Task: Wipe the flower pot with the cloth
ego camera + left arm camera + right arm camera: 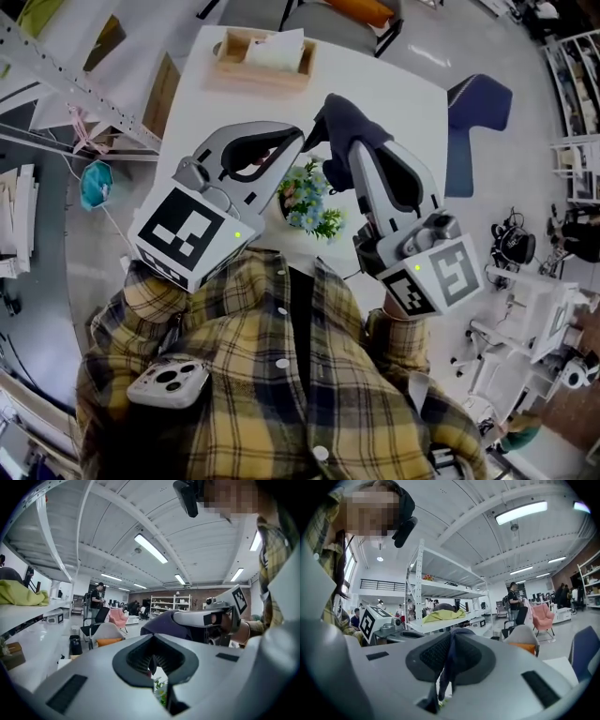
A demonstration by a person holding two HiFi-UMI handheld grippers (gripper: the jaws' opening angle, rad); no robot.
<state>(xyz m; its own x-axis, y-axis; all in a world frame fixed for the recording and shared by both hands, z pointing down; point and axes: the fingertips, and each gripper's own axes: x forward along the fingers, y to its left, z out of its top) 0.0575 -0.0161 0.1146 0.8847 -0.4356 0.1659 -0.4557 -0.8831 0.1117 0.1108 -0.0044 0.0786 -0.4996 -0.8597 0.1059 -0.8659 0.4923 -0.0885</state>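
A: Purple cloth (343,122) pinched by both: left tongs (298,140) and right tongs (353,154) clenched on it, just above flower pot (310,200).
B: Pot's on the white surface (384,94), half hidden by tongs. Wooden tissue box (264,58) well beyond pot.

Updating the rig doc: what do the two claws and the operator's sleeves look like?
Left claw and right claw: smooth grey shells with black ribbed pads. Left cube and right cube: white with black square markers, each with a small green light. Sleeves: yellow-and-dark plaid shirt.
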